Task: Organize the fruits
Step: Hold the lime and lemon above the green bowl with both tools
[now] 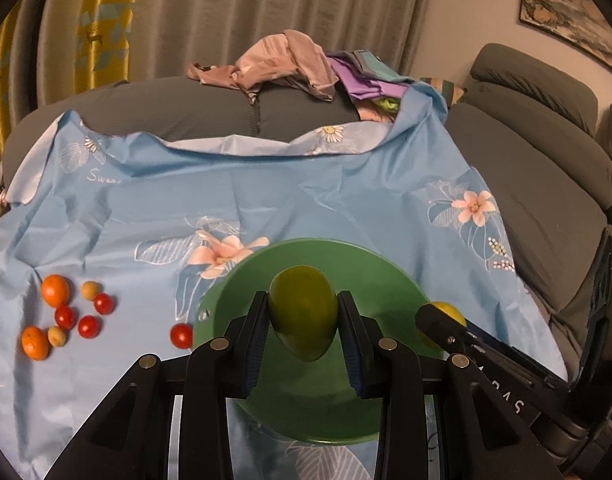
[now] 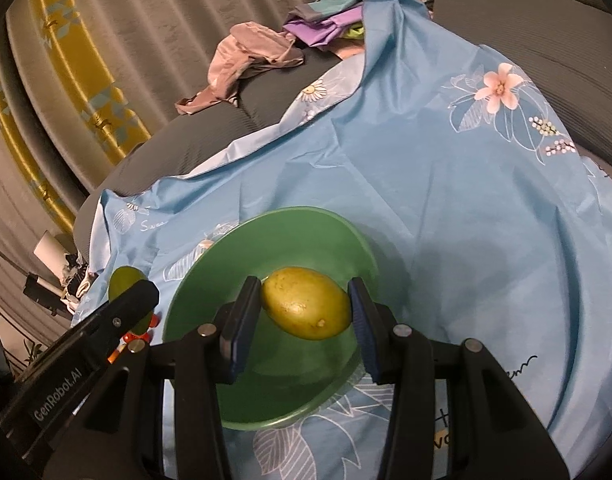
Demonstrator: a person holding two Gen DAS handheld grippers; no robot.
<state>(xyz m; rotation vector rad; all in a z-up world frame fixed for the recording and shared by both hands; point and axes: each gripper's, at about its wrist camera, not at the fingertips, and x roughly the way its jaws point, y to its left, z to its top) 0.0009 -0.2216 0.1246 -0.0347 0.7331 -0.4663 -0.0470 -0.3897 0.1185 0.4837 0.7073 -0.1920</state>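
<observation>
Your right gripper [image 2: 306, 312] is clamped on a yellow-green mango [image 2: 306, 308], both pads pressing its ends, and holds it lying crosswise above the green bowl [image 2: 273, 232]. The bowl sits on the blue floral cloth [image 2: 446, 200], which spreads away toward your twelve and three o'clock. At nine o'clock your left gripper [image 2: 133, 296] comes in from the side with a second green fruit [image 2: 121, 280] partly hidden behind its black finger. At twelve o'clock, past the cloth's edge, a pile of clothes [image 2: 265, 52] lies on the grey cushion [image 2: 193, 136].
</observation>
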